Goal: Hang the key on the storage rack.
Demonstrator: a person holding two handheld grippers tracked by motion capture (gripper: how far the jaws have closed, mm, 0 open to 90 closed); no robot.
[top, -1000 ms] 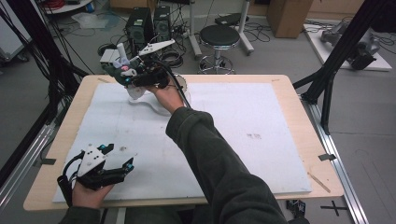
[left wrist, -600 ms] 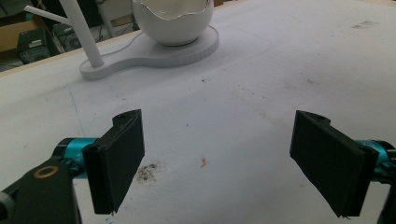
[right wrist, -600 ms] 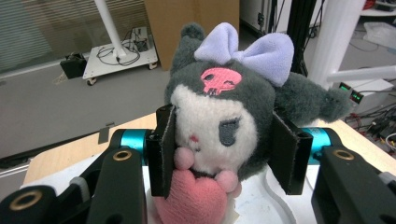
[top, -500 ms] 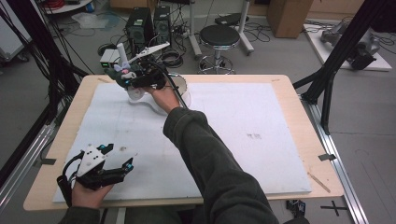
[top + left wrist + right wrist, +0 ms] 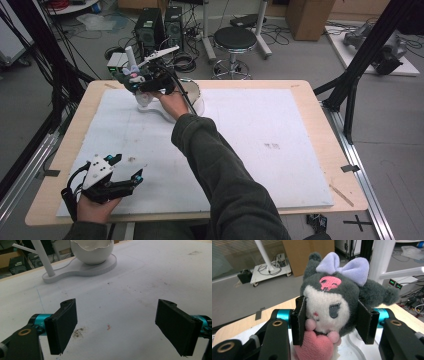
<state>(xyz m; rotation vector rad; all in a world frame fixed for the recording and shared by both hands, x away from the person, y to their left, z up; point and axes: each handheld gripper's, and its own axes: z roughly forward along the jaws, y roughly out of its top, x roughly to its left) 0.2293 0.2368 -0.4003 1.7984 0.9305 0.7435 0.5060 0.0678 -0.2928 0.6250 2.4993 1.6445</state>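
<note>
1. Right gripper: jaws clamped on both sides of a plush toy. It has a dark head, cream face, lilac bow and pink heart at the bottom, and it faces the camera.
2. In the high view the right gripper holds the toy at the far left of the table, over the white stand near its thin pole.
3. The egg-shaped white bowl sits on the same stand, just right of the hand.
4. Left gripper: jaws released, wide apart, nothing between them. In the high view it rests at the near left corner, well apart from the stand.
5. Step, as I judge it: carrying the toy to the stand; not yet set down.
6. Next move probably calls for lowering the toy onto the stand or bowl, keeping clear of the pole, then letting go.
</note>
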